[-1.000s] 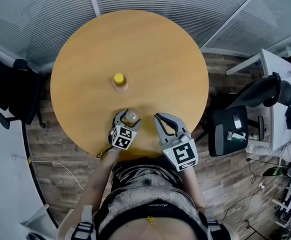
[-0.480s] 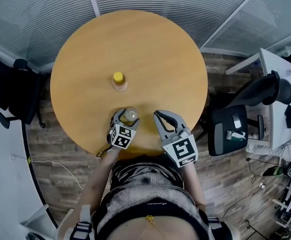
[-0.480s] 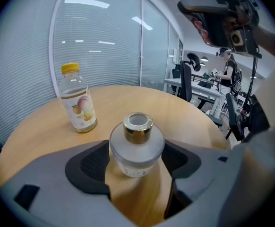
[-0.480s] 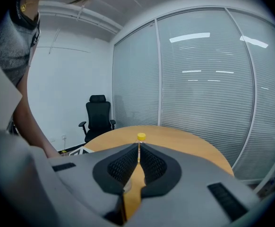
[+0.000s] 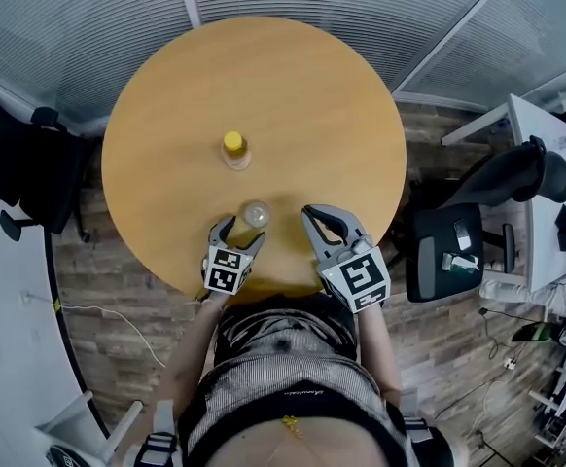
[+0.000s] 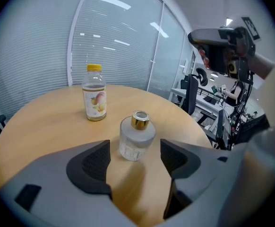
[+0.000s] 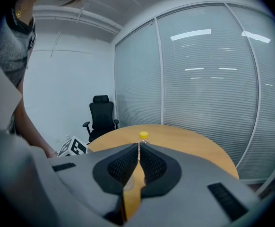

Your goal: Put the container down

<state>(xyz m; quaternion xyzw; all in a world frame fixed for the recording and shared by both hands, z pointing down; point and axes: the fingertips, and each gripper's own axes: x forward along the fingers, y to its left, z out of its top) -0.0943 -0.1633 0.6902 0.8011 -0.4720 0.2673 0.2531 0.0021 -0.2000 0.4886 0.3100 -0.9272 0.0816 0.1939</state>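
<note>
Left gripper view alone shows gold collar (image 6: 140,120) on container (image 6: 136,143), jaws apart.

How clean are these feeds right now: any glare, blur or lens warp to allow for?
Head view: sharp, even light, no glare on the table. Left gripper view: container crisp, soft shadow on its near side, black fisheye corners. Right gripper view: light strips reflect off the glass wall.

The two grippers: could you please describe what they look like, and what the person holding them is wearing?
Both the left gripper and the right gripper are grey plastic with curved, claw-like jaws, lined inside with dark textured pads. Each carries a white cube with black square markers. No cables show on them. The person wears a speckled grey top.
</note>
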